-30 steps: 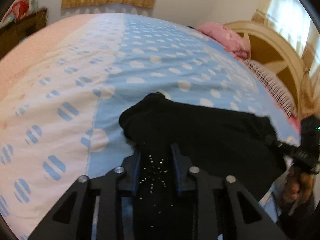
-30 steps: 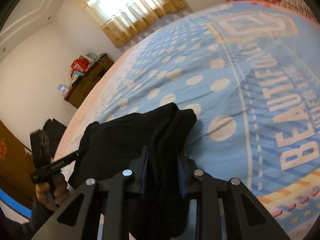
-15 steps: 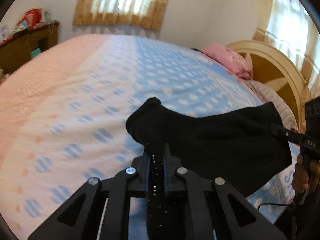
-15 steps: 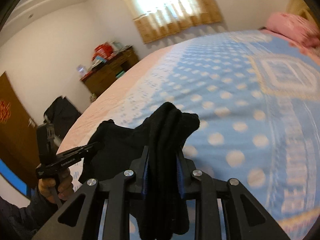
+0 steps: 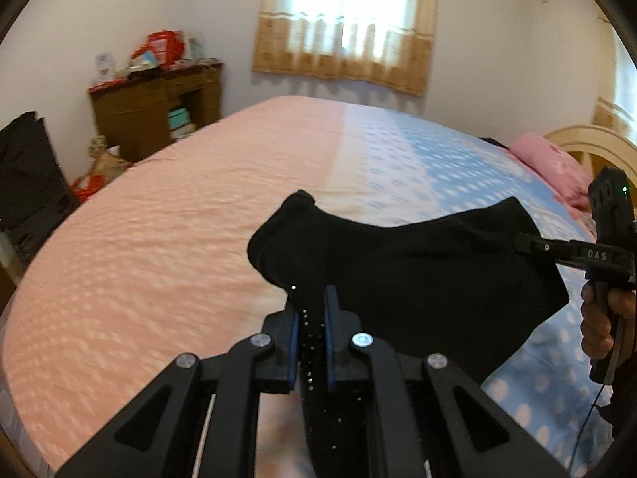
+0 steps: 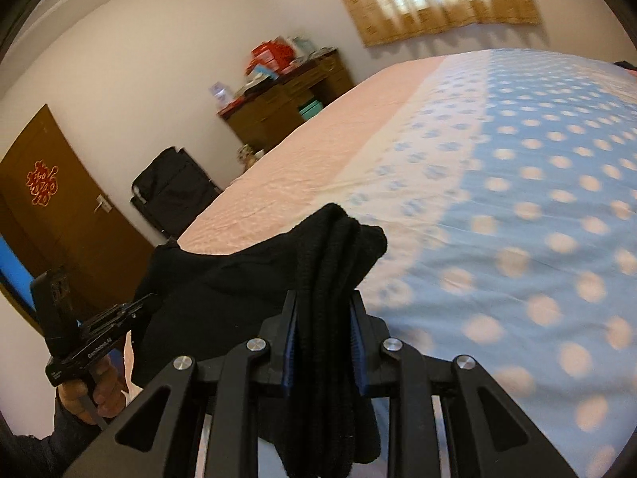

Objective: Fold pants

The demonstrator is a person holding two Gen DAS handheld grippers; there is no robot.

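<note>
The black pants [image 5: 418, 275] hang in the air above the bed, stretched between my two grippers. My left gripper [image 5: 309, 298] is shut on one bunched end of the pants. My right gripper [image 6: 323, 298] is shut on the other bunched end of the pants [image 6: 223, 294]. In the left wrist view the right gripper [image 5: 525, 243] shows at the far right, clamped on the cloth edge. In the right wrist view the left gripper [image 6: 149, 302] shows at the lower left, held by a hand. The lower part of the pants is hidden behind the gripper bodies.
The bed [image 5: 167, 247] has a pink part and a blue dotted part [image 6: 537, 207]. A pink pillow [image 5: 553, 167] and headboard [image 5: 597, 147] are at the right. A wooden dresser [image 5: 155, 115], a black bag [image 6: 171, 187] and a brown door [image 6: 51, 215] stand by the wall.
Both grippers have lifted the pants off the bed and tilted up and towards the pink side; the pants now hang clear of the bed. Both stay shut.
</note>
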